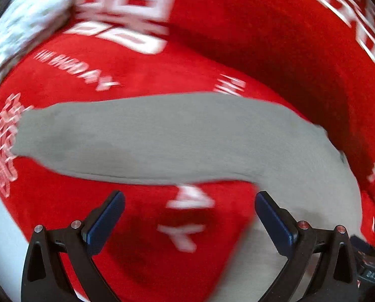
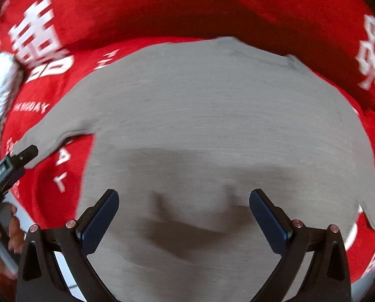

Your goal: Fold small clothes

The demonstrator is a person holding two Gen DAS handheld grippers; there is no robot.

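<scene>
Grey cloth, a small garment [image 1: 167,136], stretches crosswise just ahead of the left claw [image 1: 189,201] in the left wrist view; its blue-padded jaws are spread wide with nothing between them but the red cover [image 1: 127,239] printed with white characters. From the right wrist view, the same garment [image 2: 212,115] fills the space under and ahead of the right claw [image 2: 183,198], likewise released and empty, while the left claw's tip [image 2: 24,156] sits at one sleeve, far to its left.
</scene>
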